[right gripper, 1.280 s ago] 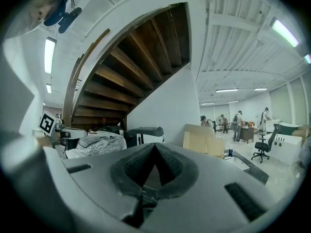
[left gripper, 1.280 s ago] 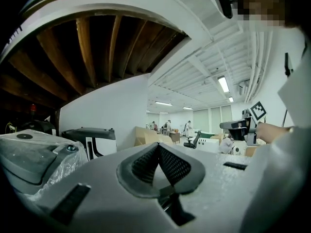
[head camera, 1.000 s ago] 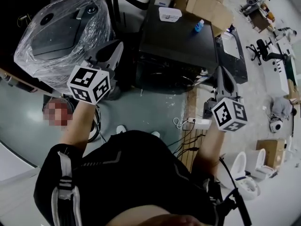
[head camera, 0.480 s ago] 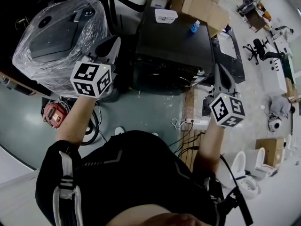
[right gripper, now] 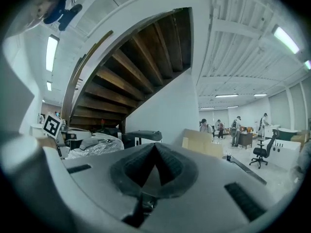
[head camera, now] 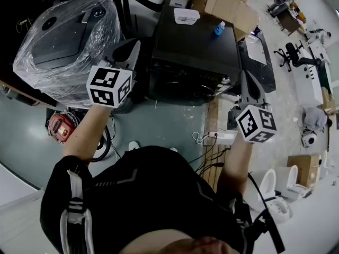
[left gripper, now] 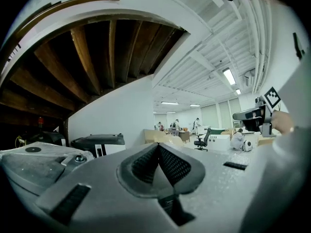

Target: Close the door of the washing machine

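- Standing in front of a black washing machine (head camera: 196,46), a person held a gripper in each hand, both raised and pointing level towards it.
- The left gripper (head camera: 128,47) hung just off the washing machine's front left corner, not touching it. Its jaws were pressed fully together with nothing between them.
- The right gripper (head camera: 248,81) hung off the washing machine's front right corner, also apart from it. Its jaws were likewise closed tight and empty.
- The washing machine's front face lay in shadow below its flat top, and whether its door stood ajar could not be told.
- A white tub (head camera: 186,16) and a blue bottle (head camera: 219,29) sat towards the far edge of the washing machine's top.
- A bulky machine (head camera: 63,41) wrapped in clear plastic stood to the left of the washing machine, and cardboard boxes (head camera: 233,4) stood behind it.
- A white power strip (head camera: 222,137) lay on the floor in front of the washing machine, towards its right side.
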The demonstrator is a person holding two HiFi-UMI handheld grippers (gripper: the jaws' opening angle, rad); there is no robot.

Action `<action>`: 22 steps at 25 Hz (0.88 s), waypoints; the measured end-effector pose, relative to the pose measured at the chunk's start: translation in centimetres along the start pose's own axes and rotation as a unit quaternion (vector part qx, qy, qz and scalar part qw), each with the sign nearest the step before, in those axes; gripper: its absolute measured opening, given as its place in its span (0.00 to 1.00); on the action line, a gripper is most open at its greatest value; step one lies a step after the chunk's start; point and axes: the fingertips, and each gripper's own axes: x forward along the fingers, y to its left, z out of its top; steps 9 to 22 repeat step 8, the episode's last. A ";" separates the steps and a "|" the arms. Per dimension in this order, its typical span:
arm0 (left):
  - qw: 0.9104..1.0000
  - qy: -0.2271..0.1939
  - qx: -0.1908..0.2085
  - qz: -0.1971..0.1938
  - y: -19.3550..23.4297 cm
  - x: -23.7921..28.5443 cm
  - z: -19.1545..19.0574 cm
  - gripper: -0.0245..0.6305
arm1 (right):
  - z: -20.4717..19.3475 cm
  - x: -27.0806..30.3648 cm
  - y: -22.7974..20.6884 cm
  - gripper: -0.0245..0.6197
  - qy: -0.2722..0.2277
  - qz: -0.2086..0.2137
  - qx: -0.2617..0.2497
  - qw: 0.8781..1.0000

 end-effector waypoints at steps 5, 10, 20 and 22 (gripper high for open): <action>1.000 -0.008 -0.009 -0.008 -0.5 -0.1 0.6 0.04 | 0.0 -0.1 -0.7 0.04 -0.003 -0.019 -0.008 1.000; 1.000 -0.013 -0.009 -0.011 -0.5 -0.1 0.9 0.04 | -0.1 0.1 -1.1 0.04 -0.001 -0.027 -0.013 1.000; 1.000 -0.013 -0.009 -0.011 -0.5 -0.1 0.9 0.04 | -0.1 0.1 -1.1 0.04 -0.001 -0.027 -0.013 1.000; 1.000 -0.013 -0.009 -0.011 -0.5 -0.1 0.9 0.04 | -0.1 0.1 -1.1 0.04 -0.001 -0.027 -0.013 1.000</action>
